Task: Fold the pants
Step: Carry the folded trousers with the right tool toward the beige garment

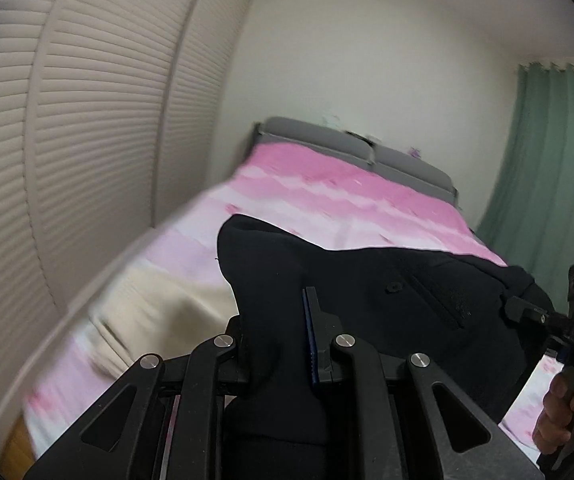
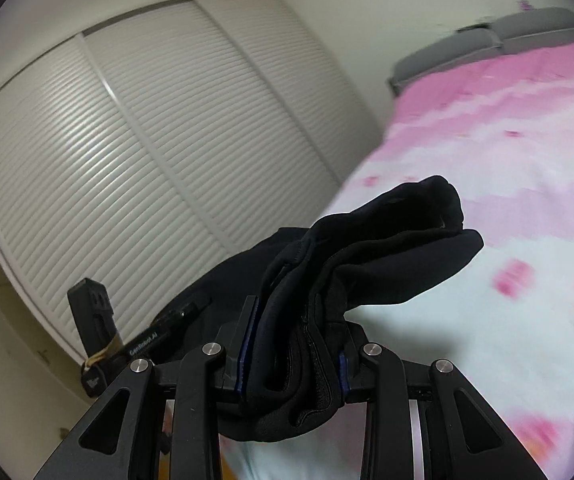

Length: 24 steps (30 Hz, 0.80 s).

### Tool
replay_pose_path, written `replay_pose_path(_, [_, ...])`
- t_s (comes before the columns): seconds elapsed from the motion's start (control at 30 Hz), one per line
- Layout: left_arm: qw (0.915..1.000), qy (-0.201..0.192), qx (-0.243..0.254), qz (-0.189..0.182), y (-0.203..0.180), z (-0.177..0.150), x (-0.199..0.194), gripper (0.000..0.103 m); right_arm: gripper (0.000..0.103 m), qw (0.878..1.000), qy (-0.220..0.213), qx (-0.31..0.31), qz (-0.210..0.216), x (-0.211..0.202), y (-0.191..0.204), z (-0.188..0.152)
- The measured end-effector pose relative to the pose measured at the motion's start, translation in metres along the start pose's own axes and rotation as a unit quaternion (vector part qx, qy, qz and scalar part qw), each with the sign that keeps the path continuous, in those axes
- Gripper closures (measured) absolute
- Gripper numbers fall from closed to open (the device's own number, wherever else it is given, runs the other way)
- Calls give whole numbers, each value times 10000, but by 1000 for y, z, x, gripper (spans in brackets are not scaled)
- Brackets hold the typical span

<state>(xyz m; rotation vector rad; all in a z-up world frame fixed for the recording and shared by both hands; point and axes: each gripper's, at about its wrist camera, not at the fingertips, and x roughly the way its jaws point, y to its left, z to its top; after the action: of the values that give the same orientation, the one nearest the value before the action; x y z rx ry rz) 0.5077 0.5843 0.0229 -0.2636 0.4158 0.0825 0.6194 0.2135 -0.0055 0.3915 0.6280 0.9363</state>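
The left gripper (image 1: pixel 277 340) has its jaws closed tight on a fold of the black pants (image 1: pixel 367 292), and the right gripper (image 2: pixel 293 354) clamps a thicker bunch of the same cloth between its blue-edged pads. The pants hang stretched between the two tools, lifted above the pink and white bedspread (image 1: pixel 327 196). A hand (image 1: pixel 559 412) grips the right tool's handle at the edge of the left view. Beyond stand white louvered doors (image 2: pixel 147 132), a grey headboard (image 1: pixel 403 160) and a green curtain (image 1: pixel 559 152).
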Motion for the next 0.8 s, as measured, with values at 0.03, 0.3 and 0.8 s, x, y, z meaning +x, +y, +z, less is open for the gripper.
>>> replay_pose_path(0.03, [10000, -52, 25, 56, 24, 10, 11, 85, 71, 9999, -15, -45, 90, 36, 6, 9])
replay_pose_path(0.3, [9995, 184, -211, 173, 166, -30, 120, 85, 70, 9986, 200, 403, 283, 230, -11, -16])
replay_pose_path(0.8, [9953, -406, 122, 869, 172, -76, 78, 23, 35, 9933, 646, 432, -851, 251, -47, -96])
